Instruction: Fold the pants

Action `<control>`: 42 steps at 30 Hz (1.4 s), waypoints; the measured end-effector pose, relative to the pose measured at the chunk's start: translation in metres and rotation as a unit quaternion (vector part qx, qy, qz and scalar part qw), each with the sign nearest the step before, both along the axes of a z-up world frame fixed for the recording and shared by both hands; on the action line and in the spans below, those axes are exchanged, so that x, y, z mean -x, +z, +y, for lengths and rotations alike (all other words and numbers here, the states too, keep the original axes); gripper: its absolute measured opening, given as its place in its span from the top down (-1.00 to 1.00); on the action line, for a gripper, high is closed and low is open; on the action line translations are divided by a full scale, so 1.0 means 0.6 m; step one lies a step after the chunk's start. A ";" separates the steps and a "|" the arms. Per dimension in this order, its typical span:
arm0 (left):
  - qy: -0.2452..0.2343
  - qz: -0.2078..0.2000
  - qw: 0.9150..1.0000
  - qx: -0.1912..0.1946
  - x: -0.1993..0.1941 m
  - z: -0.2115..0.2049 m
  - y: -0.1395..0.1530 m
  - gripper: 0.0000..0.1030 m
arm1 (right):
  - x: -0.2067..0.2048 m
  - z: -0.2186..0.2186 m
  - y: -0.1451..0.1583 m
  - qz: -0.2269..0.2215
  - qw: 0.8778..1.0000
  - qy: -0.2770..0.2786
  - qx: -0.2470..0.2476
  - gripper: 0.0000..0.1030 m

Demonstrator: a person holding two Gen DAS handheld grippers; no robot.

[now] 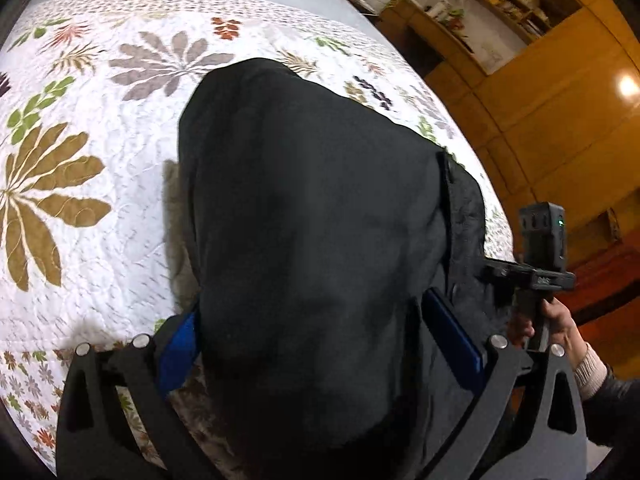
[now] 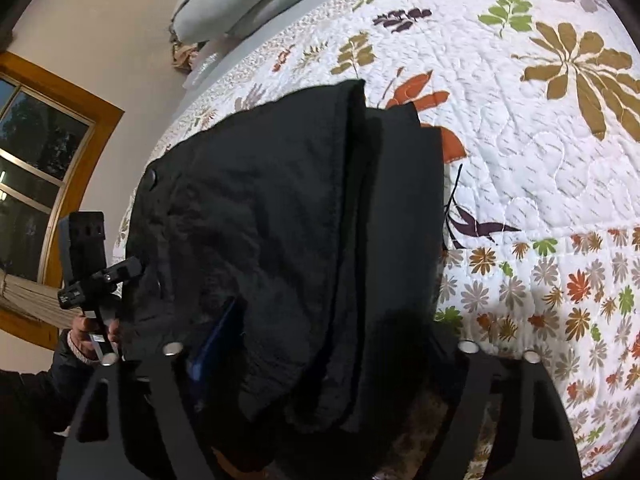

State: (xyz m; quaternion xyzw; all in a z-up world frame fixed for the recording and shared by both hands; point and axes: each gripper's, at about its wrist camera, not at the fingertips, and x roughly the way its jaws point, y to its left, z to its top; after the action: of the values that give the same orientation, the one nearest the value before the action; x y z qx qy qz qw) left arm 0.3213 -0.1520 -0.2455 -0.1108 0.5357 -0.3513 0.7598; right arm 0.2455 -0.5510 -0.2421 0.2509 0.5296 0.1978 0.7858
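Currently folding | bulky black padded pants (image 1: 312, 208) lifted above white floral quilted bedspread (image 1: 100, 184) | left gripper (image 1: 320, 344) and right gripper (image 2: 320, 352) both clamping fabric | advise lowering both ends level, edges aligned.

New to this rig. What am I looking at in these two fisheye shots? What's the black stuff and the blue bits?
There is no robot arm: a person carries a handheld two-finger gripper in each hand, with a camera on each looking along its fingers.

One picture is from the left gripper, the other from the right gripper. Each also catches the other gripper at its edge.

The blue strips are finger pads. The black mass is the pants, partly folded, over a floral quilt on a bed.

Cloth fills the gap between both pairs of fingers, so both seem to hold the pants, though the cloth hides the contact.
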 end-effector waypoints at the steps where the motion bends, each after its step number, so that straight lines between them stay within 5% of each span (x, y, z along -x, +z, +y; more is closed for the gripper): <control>1: 0.000 0.002 1.000 0.002 -0.002 0.001 -0.002 -0.94 | 0.001 -0.003 0.000 -0.004 1.000 -0.003 -0.007 -0.33; 6: 0.011 0.012 0.999 0.028 -0.008 0.005 -0.012 -0.94 | 0.005 0.000 0.013 -0.020 1.000 0.001 -0.008 0.03; 12: 0.017 0.008 0.999 0.044 -0.006 0.014 -0.011 -0.93 | -0.004 0.036 0.056 -0.048 0.998 0.033 0.033 0.23; 26: 0.042 -0.020 0.995 0.092 -0.035 0.040 0.011 -0.93 | -0.057 0.065 0.118 -0.113 0.987 0.085 0.075 0.34; 42: 0.065 -0.054 0.996 0.037 -0.162 0.088 0.045 -0.93 | -0.221 0.162 0.141 -0.150 0.978 0.125 0.074 0.35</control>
State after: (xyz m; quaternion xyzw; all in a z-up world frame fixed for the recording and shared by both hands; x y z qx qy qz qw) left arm 0.4184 -0.0993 -0.2187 -0.1544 0.4720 -0.3268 0.8041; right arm 0.3781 -0.4538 -0.1576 0.0911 0.4460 0.2899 0.8419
